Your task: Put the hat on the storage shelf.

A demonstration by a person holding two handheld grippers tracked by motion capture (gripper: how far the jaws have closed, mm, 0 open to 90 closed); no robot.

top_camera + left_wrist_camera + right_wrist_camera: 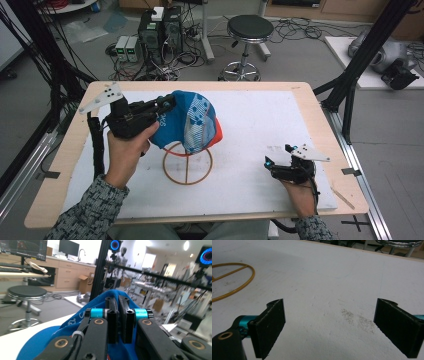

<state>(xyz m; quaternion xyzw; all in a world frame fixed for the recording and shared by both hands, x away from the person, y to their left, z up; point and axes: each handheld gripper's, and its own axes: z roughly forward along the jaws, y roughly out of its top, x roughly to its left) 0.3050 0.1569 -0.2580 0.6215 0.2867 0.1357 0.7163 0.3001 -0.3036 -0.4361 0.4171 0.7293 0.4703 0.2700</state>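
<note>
A blue cap (187,120) with a white pattern and an orange edge hangs over a gold wire stand whose ring base (187,170) lies on the white mat. My left gripper (167,104) is shut on the cap's blue fabric at its left side. Seen from the left gripper view, the two black jaws (119,315) stand pressed together with blue cloth (75,322) pinched between and around them. My right gripper (277,160) rests low on the mat at the right, open; in the right gripper view its pads (272,325) stand wide apart over bare mat, the gold ring (234,282) at far left.
The white mat (260,120) covers a wooden table (300,87). A grey smudge (358,318) marks the mat between the right jaws. Beyond the table stand a black stool (248,30), computer boxes (160,30) with cables, and black frame posts (360,65) at both sides.
</note>
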